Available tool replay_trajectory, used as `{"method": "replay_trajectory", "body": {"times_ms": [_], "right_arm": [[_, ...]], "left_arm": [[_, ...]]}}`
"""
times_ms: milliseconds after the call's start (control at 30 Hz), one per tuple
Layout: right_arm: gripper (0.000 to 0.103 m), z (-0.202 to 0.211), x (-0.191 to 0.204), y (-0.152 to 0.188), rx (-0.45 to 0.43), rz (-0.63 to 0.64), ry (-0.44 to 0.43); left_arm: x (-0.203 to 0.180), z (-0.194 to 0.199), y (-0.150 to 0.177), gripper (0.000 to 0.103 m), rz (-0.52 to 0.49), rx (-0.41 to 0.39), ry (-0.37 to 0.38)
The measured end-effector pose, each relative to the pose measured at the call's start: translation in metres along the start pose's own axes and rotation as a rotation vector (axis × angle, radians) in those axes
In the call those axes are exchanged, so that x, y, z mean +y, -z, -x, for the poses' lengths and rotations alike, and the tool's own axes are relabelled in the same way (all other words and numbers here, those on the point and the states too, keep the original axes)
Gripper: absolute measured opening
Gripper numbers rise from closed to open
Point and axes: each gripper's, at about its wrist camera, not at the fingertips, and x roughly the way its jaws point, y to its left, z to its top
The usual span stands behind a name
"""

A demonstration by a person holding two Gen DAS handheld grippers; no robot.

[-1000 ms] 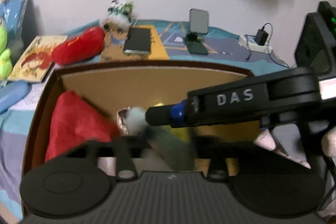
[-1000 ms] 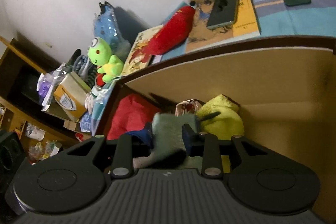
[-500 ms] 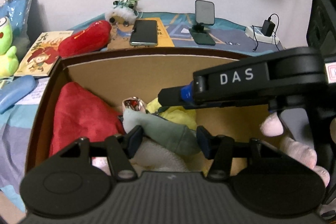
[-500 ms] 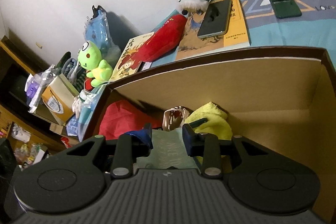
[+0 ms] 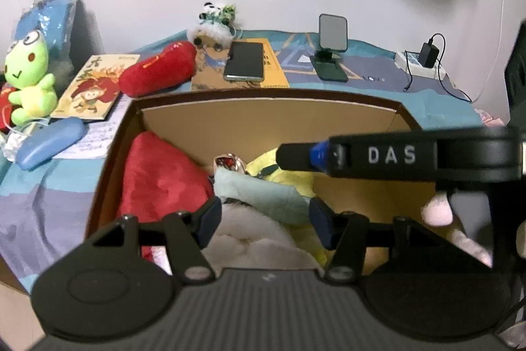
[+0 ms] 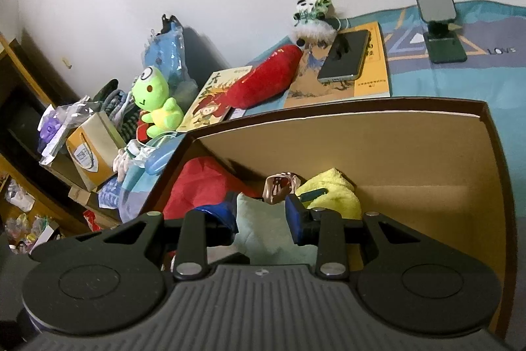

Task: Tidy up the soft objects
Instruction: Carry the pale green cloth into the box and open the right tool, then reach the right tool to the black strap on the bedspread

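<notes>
A brown cardboard box (image 5: 263, 96) (image 6: 378, 107) holds a red cloth (image 5: 157, 176) (image 6: 200, 183), a pale green cloth (image 5: 259, 193) (image 6: 263, 232), a yellow soft item (image 5: 289, 176) (image 6: 332, 193), a white fluffy piece (image 5: 256, 239) and a small pink pouch (image 5: 228, 162) (image 6: 279, 186). My left gripper (image 5: 263, 217) is open above the green cloth, empty. My right gripper (image 6: 261, 217) is open, jaws either side of the green cloth; its arm crosses the left wrist view (image 5: 378, 155).
On the bedspread behind the box lie a red plush chili (image 5: 157, 71) (image 6: 263, 78), a panda plush (image 5: 215, 22) (image 6: 312, 18), a phone on a book (image 5: 245, 61) (image 6: 345, 55), a phone stand (image 5: 332, 48) (image 6: 437, 18), a green frog plush (image 5: 28, 71) (image 6: 154, 97) and a blue case (image 5: 49, 142).
The right gripper has opened and released the green cloth into the box. Both grippers have pulled back and up, and the left gripper has widened.
</notes>
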Motion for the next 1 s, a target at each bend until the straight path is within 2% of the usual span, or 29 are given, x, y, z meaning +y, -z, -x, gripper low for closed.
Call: {"method": "replay_trajectory", "body": {"times_ms": [300, 600, 833, 1000], "right_arm": [[0.016, 0.035, 0.013, 0.017, -0.043, 0.004, -0.037], [0.016, 0.065, 0.026, 0.038, -0.053, -0.009, -0.136], [0.016, 0.083, 0.03, 0.062, -0.014, -0.014, -0.225], [0.016, 0.092, 0.029, 0.082, 0.024, 0.009, -0.251]], "left_arm": [[-0.014, 0.037, 0.01, 0.06, -0.021, -0.035, -0.056], [-0.025, 0.075, 0.034, 0.062, -0.028, -0.047, -0.125], [-0.028, 0.096, 0.068, 0.063, 0.022, 0.007, -0.167], [-0.034, 0.096, 0.094, 0.063, 0.067, 0.068, -0.143]]}}
